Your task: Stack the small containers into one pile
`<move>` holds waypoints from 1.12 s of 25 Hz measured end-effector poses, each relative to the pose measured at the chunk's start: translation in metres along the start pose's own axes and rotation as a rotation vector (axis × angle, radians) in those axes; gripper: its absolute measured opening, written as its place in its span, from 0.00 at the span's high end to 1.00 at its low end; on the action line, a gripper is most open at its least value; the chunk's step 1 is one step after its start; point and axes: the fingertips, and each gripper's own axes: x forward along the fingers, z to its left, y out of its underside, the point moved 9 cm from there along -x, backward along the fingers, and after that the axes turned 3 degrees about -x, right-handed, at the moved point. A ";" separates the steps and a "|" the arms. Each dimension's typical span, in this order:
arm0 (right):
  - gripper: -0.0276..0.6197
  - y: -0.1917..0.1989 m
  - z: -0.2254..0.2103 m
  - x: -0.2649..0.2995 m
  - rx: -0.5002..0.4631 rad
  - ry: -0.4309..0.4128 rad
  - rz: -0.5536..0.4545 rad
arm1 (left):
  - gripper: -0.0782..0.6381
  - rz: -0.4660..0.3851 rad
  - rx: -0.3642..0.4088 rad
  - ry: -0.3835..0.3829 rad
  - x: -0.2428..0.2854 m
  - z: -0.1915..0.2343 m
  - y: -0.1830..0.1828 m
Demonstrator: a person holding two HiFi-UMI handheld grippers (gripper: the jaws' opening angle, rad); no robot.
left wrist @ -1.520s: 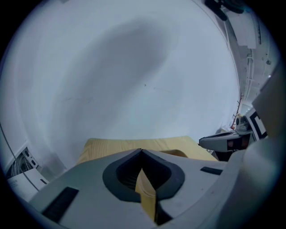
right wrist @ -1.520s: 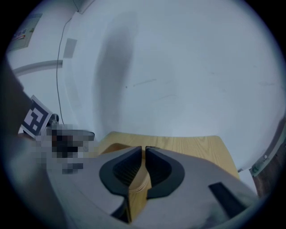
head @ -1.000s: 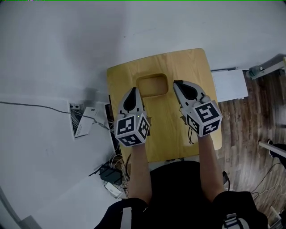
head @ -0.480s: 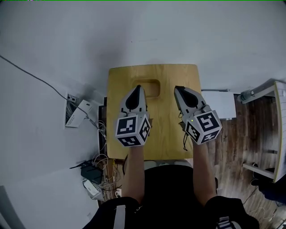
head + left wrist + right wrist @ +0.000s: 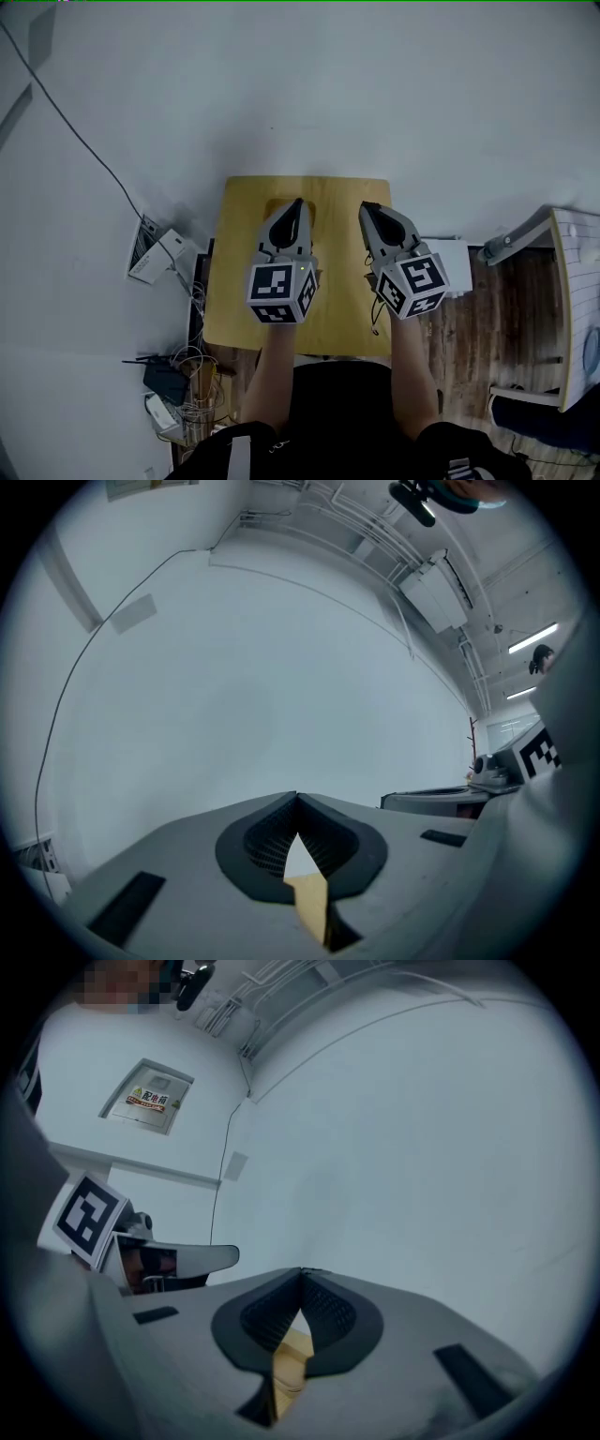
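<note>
1. Tongs: we read the left gripper [image 5: 296, 202] and the right gripper [image 5: 367, 207] as both shut tip-to-tip, w/ nothing clamped. Only a sliver of yellow wood shows through the gap behind each pair of tips.
2. Task items: no small containers appear in any view, so we cannot give their location. Neither gripper is near one.
3. Handling (est. from the task wording only): we expect light, thin-walled items, easy to lift but prone to tipping or skidding when nudged. Material can't be told.
4. Grip pt (est.): we would take each one across the rim or upper side wall w/ moderate squeeze, since over-pressure may deform a thin wall.
5. Surface: the wooden top [image 5: 339, 314] lies under both grippers, bare, smooth and flat. It looks OK as a stacking base, though its area is limited.
6. Room: white wall [image 5: 300, 94] ahead, plank floor [image 5: 469, 319] at right, cables [image 5: 192, 370] at left by the top, white table [image 5: 577, 281] at far right.
</note>
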 end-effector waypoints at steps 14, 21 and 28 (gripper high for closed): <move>0.95 -0.019 0.013 -0.002 -0.033 -0.069 -0.028 | 0.89 -0.030 0.033 -0.066 -0.025 -0.006 -0.018; 0.95 -0.025 0.010 -0.004 -0.037 -0.079 -0.048 | 0.89 -0.036 0.033 -0.077 -0.027 -0.006 -0.014; 0.95 -0.022 0.008 -0.012 -0.037 -0.088 -0.060 | 0.89 -0.045 0.041 -0.075 -0.030 -0.015 -0.010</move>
